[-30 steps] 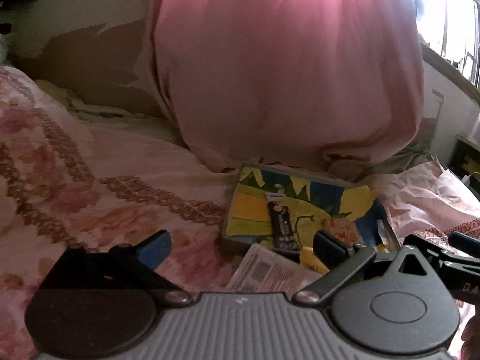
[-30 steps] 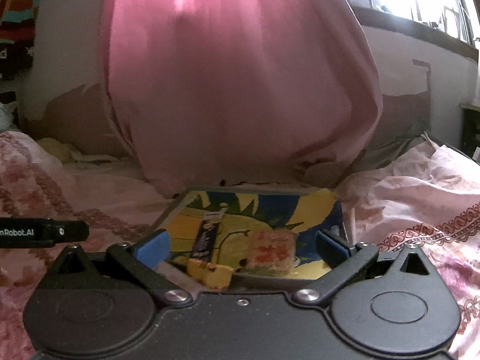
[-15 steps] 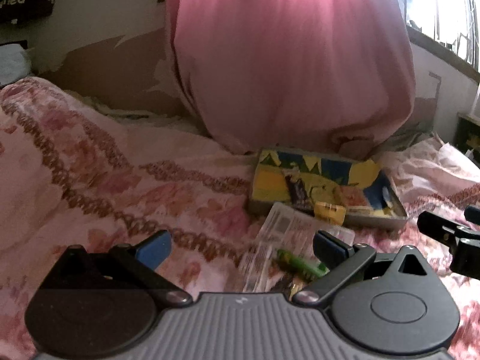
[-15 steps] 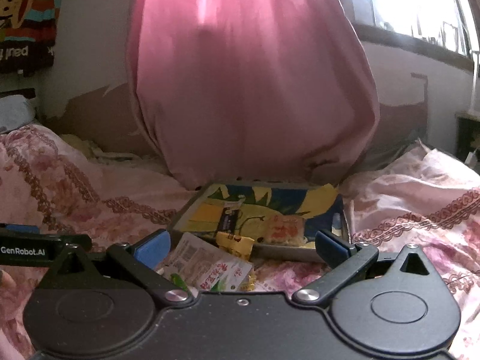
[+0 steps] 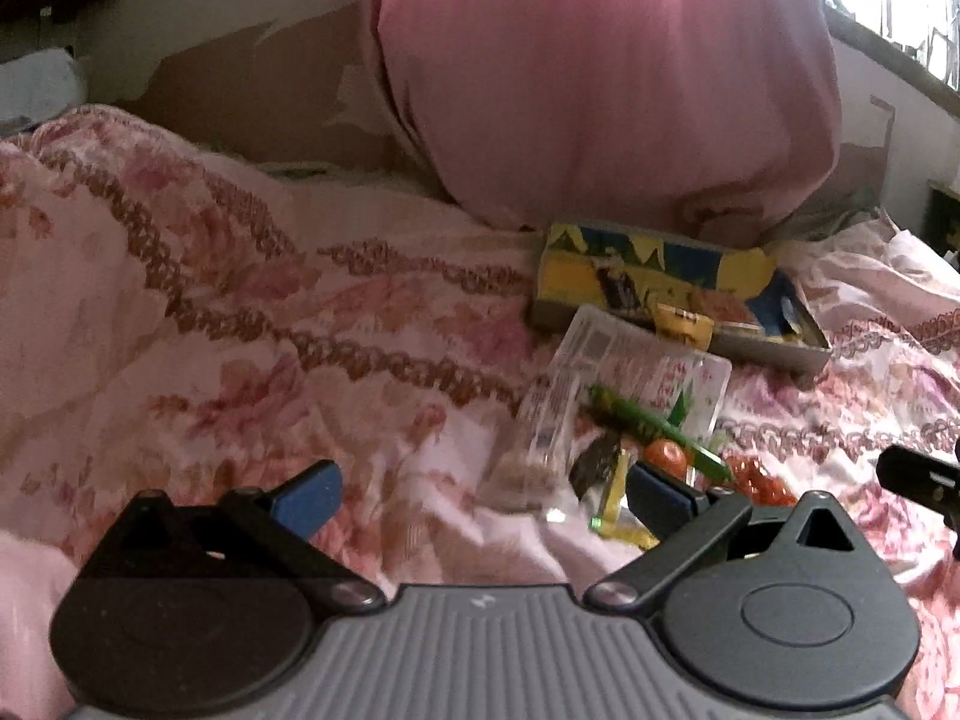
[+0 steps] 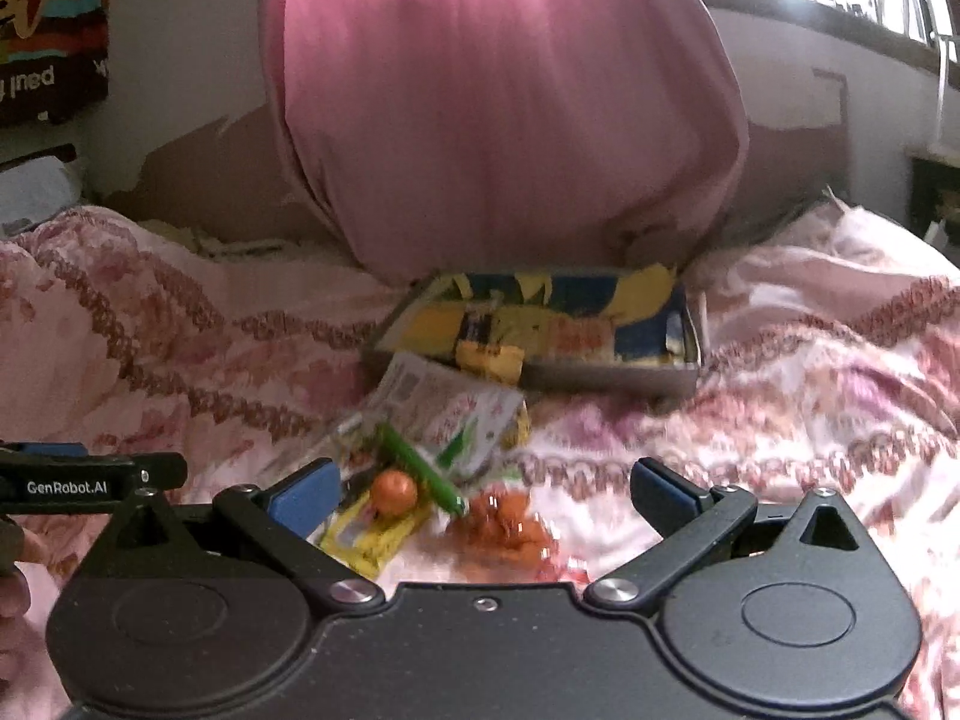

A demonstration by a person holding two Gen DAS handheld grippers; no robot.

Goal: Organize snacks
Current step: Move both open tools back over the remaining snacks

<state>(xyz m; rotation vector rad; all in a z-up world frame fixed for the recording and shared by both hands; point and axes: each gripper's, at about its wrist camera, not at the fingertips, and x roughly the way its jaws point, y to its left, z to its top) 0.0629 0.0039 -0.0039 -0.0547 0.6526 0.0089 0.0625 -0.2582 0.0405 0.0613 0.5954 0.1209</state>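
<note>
Pink floral bedspread (image 5: 252, 324), yellow-blue tray (image 6: 672, 375), green stick (image 6: 420, 468), orange ball (image 6: 393, 492)

the left tool (image 5: 480, 498) has a ribbed grey body, black round housings, black linkage arms with silver screws, and blue pads (image 5: 309, 495). the right tool (image 6: 483, 495) is all black, with the same silver screws and blue pads (image 6: 306, 495). white "genrobot.ai" lettering marks a black bar. bare skin of a hand (image 6: 15, 576) shows at the edge.

A home bedroom: floral quilt (image 5: 240, 324) on a bed (pink curtain (image 6: 498, 108) behind).
</note>
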